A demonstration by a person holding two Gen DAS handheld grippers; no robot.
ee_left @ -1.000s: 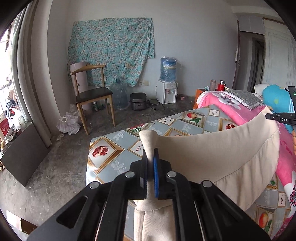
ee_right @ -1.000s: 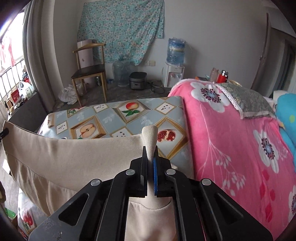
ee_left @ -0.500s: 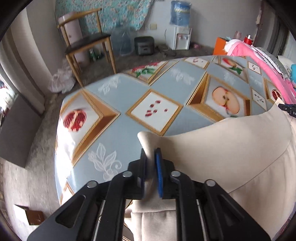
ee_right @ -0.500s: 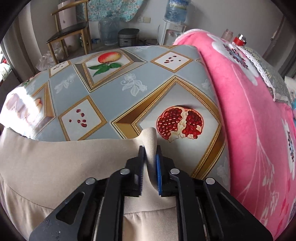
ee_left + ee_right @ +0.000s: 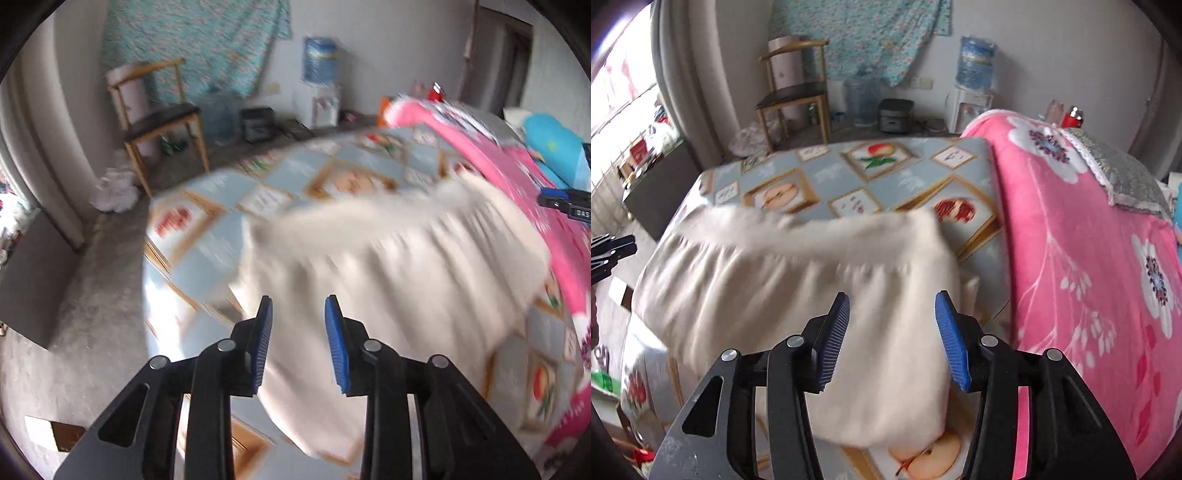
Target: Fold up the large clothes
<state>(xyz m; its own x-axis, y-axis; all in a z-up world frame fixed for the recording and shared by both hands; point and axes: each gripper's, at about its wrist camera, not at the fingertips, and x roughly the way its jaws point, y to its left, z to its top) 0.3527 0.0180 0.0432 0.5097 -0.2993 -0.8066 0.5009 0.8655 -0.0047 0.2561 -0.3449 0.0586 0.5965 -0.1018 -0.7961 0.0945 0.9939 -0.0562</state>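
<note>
Cream garment [image 5: 388, 266] lies folded on the fruit-print tablecloth [image 5: 207, 236], blurred in the left wrist view, gathered seam running 9 to 3 o'clock across it. L gripper [image 5: 298, 341] is spread wide, blue pads [image 5: 263, 343] apart w/ nothing between them, hovering at the cloth's near edge around 6 o'clock. Wooden chair [image 5: 159, 118] sits at 10 o'clock, water dispenser [image 5: 320, 92] near 12. In the right wrist view the garment [image 5: 798, 295] fills the centre, pink floral blanket [image 5: 1089, 258] just beside it at 3 o'clock. R gripper [image 5: 893, 339] also released, pads [image 5: 951, 339] wide apart over the fabric, gripping nothing.
</note>
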